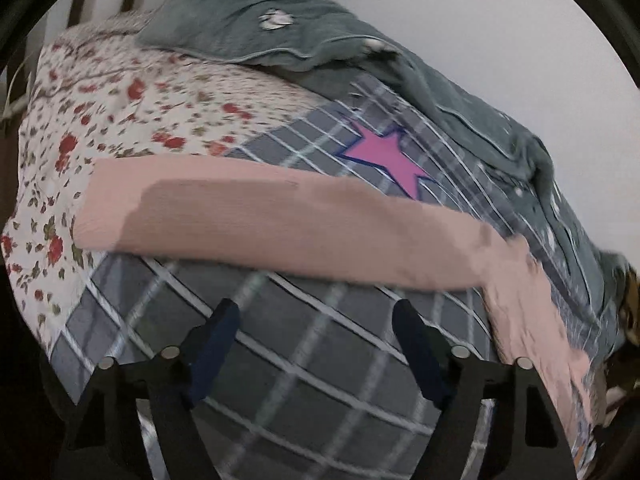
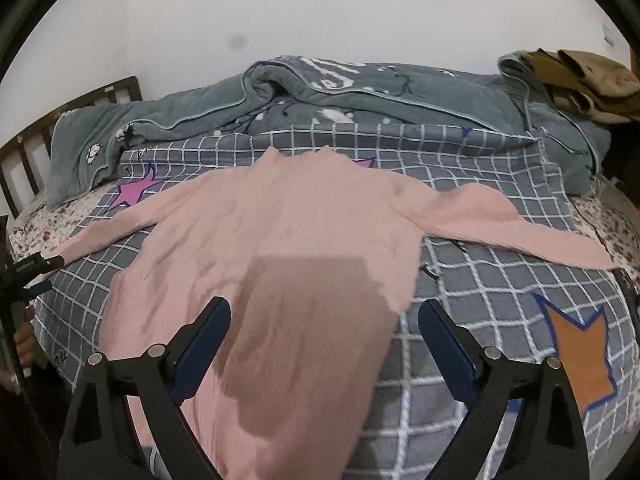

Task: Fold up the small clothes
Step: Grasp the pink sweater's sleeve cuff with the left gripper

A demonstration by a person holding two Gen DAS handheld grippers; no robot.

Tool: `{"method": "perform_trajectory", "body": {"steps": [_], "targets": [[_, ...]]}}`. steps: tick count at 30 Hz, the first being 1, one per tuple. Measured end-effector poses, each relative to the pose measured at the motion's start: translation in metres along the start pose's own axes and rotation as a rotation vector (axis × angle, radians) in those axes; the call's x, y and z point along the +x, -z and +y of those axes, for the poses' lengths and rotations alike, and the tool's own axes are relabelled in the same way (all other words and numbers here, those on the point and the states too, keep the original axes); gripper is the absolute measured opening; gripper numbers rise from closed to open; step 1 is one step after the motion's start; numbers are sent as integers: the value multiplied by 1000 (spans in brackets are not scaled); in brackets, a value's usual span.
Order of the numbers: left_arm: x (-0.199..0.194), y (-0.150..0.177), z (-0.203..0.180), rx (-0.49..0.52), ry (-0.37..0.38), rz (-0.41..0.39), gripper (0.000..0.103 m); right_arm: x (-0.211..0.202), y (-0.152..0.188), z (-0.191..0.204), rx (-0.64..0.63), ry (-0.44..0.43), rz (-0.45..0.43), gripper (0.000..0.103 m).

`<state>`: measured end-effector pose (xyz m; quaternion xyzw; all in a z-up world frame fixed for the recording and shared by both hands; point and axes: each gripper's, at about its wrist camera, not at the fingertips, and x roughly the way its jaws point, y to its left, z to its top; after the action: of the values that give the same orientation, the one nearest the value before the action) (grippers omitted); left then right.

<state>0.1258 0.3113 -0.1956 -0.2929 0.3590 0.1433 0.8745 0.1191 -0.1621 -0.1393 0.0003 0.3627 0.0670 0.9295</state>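
Pink sweater (image 2: 280, 220) is laid flat, sleeves outspread, on the grey checked blanket (image 2: 480, 300), ready for folding. Right gripper (image 2: 324, 312) is held wide above its hem; left gripper (image 1: 316, 312) is held open, empty, near one sleeve (image 1: 240, 216).

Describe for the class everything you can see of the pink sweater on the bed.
The pink sweater is a long-sleeved top of thin, ribbed-looking knit. It lies spread flat and unfolded on the grey checked blanket, neckline toward the wall, both sleeves stretched out sideways, the cloth lightly wrinkled. A darker patch shows on the lower body. The left tool sits by one cuff; whether it touches is unclear.
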Motion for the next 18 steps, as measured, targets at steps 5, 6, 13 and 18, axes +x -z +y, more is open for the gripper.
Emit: {"method": "perform_trajectory", "body": {"steps": [5,6,13,18], "targets": [[10,-19,29,-102,10,-33,74,20,-6,8,42,-62,31,94],[13,-22,33,-112,-8,-35,69,21,-6,9,39,-65,34,94],[13,-39,41,-108,-148,-108,17,21,-15,0,8,-19,14,94],[-5,-54,7,-4,-183,-153,8,18,-19,-23,29,-5,-2,94]]}}
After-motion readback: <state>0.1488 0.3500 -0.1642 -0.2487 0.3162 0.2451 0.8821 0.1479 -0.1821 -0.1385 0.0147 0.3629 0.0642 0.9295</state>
